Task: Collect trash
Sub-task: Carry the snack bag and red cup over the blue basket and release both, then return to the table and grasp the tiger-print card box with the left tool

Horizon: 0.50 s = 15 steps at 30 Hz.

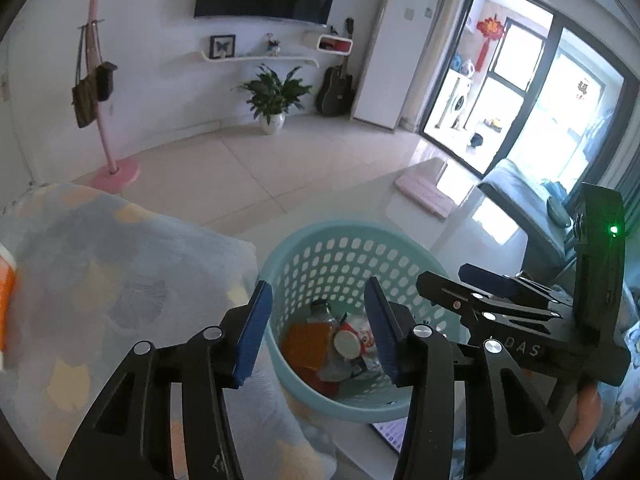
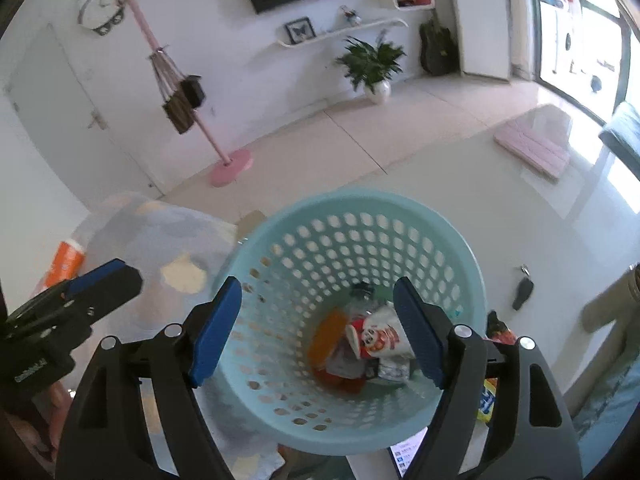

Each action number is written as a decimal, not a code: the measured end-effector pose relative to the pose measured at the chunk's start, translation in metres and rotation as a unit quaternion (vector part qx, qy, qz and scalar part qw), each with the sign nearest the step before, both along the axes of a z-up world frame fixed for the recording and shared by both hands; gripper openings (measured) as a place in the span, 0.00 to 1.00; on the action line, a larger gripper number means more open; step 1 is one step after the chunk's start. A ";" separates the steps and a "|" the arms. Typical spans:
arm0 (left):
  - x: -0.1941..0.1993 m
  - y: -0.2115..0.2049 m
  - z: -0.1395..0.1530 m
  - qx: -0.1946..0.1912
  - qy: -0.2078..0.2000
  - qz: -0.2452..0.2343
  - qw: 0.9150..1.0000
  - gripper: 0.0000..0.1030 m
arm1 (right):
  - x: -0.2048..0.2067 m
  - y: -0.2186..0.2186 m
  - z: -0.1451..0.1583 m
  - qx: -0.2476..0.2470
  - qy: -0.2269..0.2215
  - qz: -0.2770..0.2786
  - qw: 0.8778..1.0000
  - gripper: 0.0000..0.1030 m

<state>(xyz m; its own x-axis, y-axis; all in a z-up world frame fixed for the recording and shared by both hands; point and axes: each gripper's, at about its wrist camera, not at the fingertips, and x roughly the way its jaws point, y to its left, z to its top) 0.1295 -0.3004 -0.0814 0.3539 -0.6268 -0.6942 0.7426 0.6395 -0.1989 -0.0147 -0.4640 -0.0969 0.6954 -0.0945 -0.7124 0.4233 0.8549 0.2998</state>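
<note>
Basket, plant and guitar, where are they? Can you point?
basket (image 2: 472,280): right wrist view, on its bare right inner wall.
plant (image 1: 276,90): left wrist view, on the green leaves.
guitar (image 1: 336,94): left wrist view, on its dark body.

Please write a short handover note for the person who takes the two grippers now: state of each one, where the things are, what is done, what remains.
Left gripper: open, empty, above the basket.
Right gripper: open, empty, also over the basket.
Done: several wrappers and an orange packet lie in the basket's bottom.
Left: probably the colourful packets beside the basket on the right, and maybe the orange-and-white item beyond the blanket.
</note>
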 end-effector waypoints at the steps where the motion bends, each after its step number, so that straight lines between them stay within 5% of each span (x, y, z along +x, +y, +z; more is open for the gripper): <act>1: 0.000 0.006 0.003 -0.003 -0.004 0.004 1.000 0.44 | 0.001 0.005 0.004 -0.007 -0.005 0.006 1.000 0.72; 8: -0.009 0.059 0.029 -0.035 -0.026 0.049 0.998 0.44 | 0.005 0.054 0.035 -0.036 -0.048 0.065 0.996 0.72; 15: -0.030 0.154 0.037 -0.039 -0.060 0.132 0.989 0.44 | 0.009 0.114 0.050 -0.066 -0.067 0.137 0.986 0.72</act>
<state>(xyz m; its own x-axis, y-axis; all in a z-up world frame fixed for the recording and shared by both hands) 0.0996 -0.1460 -0.0441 0.5895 -0.5520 -0.5897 0.5734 0.8002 -0.1759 -0.0055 -0.3504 -0.0464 0.7946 0.0241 -0.6066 0.1349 0.9672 0.2151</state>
